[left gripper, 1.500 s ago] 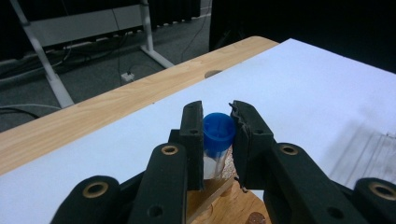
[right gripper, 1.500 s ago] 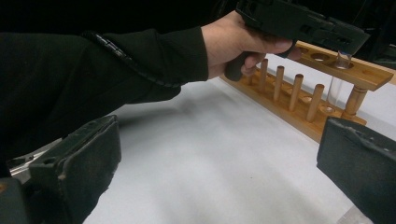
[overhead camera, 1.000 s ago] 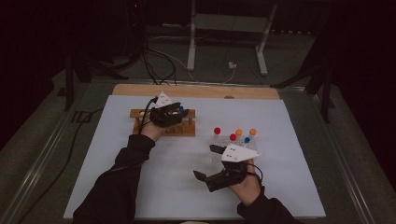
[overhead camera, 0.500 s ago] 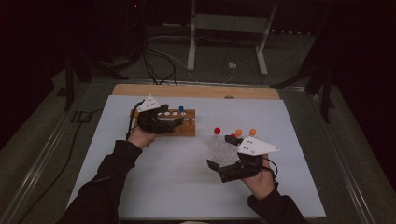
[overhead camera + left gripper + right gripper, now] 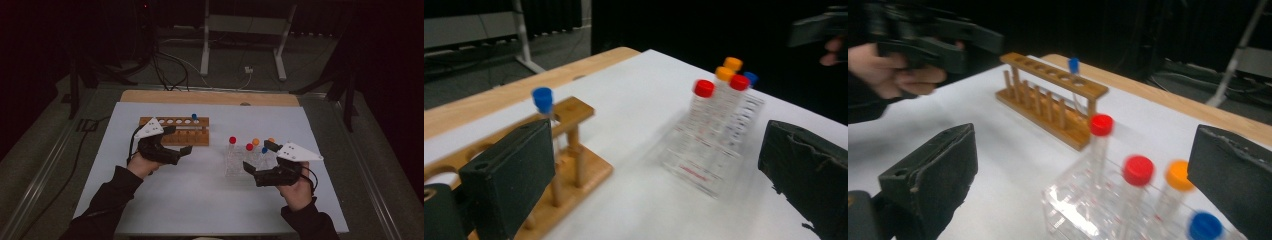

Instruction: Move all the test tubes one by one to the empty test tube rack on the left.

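Wooden rack (image 5: 176, 131) by spread left claw (image 5: 181, 140); right claw (image 5: 256, 156) spread around clear rack (image 5: 237, 162)

Beyond the far edge of the white table top (image 5: 200, 205), a pale wooden strip (image 5: 210, 97) ran the full width, with a small dark notch (image 5: 244, 104) near its middle. Behind that, on the grey floor (image 5: 310, 70), stood a white metal stand (image 5: 240, 24) on two splayed legs. Black cables (image 5: 165, 65) tangled off its left leg, and a small white plug (image 5: 247, 70) lay between the legs. Off the left edge, another black cable (image 5: 75, 150) trailed along a grey metal rail (image 5: 45, 170).
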Demonstrator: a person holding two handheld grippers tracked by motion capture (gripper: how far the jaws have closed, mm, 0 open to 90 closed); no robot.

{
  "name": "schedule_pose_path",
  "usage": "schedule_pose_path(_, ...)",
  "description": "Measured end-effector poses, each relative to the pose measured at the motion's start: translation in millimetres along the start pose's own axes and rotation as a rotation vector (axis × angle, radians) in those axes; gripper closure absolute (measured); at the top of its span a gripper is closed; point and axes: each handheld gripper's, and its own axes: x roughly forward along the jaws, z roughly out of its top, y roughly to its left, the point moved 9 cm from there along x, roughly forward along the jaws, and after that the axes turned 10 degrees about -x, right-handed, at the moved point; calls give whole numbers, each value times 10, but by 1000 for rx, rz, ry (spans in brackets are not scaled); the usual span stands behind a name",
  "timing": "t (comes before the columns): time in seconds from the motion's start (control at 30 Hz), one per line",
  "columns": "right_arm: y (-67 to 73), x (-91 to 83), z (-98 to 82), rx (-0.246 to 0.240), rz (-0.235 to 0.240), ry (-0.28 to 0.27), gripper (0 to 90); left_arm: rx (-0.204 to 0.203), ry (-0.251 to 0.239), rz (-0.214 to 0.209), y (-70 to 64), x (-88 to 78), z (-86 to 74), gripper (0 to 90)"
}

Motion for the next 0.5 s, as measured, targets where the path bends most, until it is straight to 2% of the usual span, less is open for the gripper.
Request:
schedule_pose_path(0.13, -96, -46, -104, 29, -43, 31, 0, -3, 12, -28, -103, -59, -103, 28)
schedule_pose_path(0.27, -184, -67, -187, 87, -96, 34, 0, 17, 24, -35, -185, -89, -218, 27)
schedule_pose_path(0.43, -251, -43, -331, 92, -133, 85, 0, 16, 34, -48, -234, -85, -306, 27)
schedule_pose_path(0.5, -256, -40, -391, 100, -137, 109, 54, 14, 31, -48, -233, -85, -312, 28)
